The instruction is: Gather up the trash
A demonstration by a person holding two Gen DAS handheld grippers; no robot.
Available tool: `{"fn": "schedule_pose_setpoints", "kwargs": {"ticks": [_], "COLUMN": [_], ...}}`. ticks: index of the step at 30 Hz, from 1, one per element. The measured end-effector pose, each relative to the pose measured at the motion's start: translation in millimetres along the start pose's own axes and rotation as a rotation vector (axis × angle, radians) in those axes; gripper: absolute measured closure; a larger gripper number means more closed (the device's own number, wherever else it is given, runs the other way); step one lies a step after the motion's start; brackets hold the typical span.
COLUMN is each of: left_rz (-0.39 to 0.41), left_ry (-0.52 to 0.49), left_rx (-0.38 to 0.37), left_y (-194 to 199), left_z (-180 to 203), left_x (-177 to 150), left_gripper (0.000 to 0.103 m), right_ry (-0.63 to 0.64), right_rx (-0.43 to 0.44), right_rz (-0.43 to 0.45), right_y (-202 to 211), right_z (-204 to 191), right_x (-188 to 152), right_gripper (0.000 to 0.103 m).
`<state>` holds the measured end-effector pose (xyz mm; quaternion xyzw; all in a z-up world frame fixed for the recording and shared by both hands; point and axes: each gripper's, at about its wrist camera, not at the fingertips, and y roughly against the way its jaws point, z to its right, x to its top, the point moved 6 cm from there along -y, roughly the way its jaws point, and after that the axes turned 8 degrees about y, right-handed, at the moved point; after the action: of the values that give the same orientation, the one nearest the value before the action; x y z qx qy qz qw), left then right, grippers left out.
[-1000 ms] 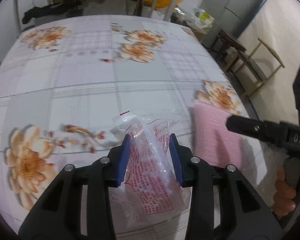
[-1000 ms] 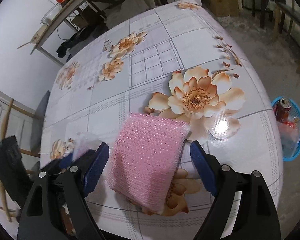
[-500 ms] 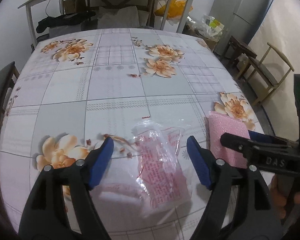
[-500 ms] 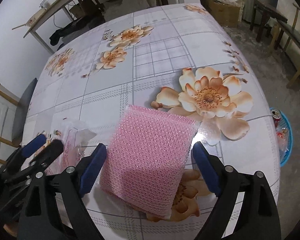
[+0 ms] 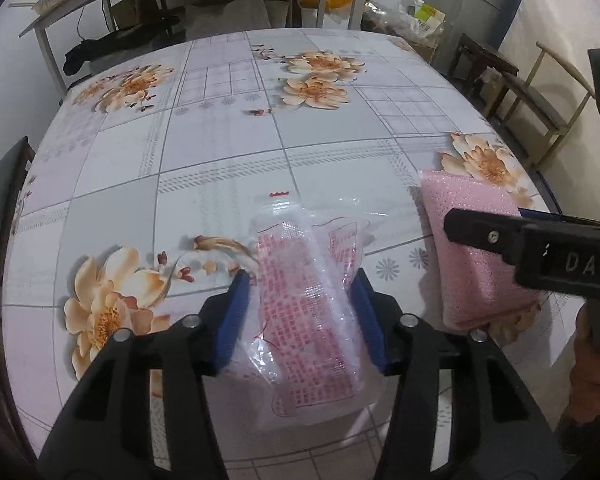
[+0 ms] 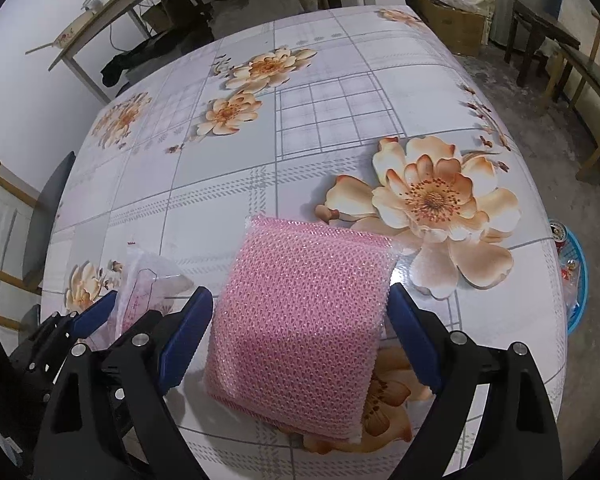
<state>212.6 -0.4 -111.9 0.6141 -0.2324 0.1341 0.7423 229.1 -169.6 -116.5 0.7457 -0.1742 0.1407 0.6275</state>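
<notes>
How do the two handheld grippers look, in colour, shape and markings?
Both the left gripper and the right gripper have black, angular plastic fingers with silver screws and blue pads on the inner faces. From the left wrist view, the right one shows white letters "DAS". No sleeves or cables are visible.

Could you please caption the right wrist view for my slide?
Right gripper open astride a pink bubble-wrap pouch on the floral tablecloth.

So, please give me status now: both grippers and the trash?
Left gripper closing around clear wrapper. Right gripper open, straddling pink sponge pack. Nothing blocking.
</notes>
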Motion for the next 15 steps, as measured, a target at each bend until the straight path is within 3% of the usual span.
{"fn": "schedule_pose_setpoints", "kwargs": {"ticks": [6,15], "left_rz": [0.021,0.02], "left_ry": [-0.008,0.005], "left_rx": [0.027,0.043], "left_y": [4.6,7.1], "left_z": [-1.2,-4.6], "left_x": [3.4,4.5], "left_gripper": [0.071,0.077], "right_ry": [0.023,0.015], "right_rx": [0.01,0.034], "right_rz": [0.007,0.02], "right_y": [-2.9,3.5], "right_z": [-2.9,2.4], "right_x": [-3.8,-6.4], "right_gripper": [0.019,0.023]}}
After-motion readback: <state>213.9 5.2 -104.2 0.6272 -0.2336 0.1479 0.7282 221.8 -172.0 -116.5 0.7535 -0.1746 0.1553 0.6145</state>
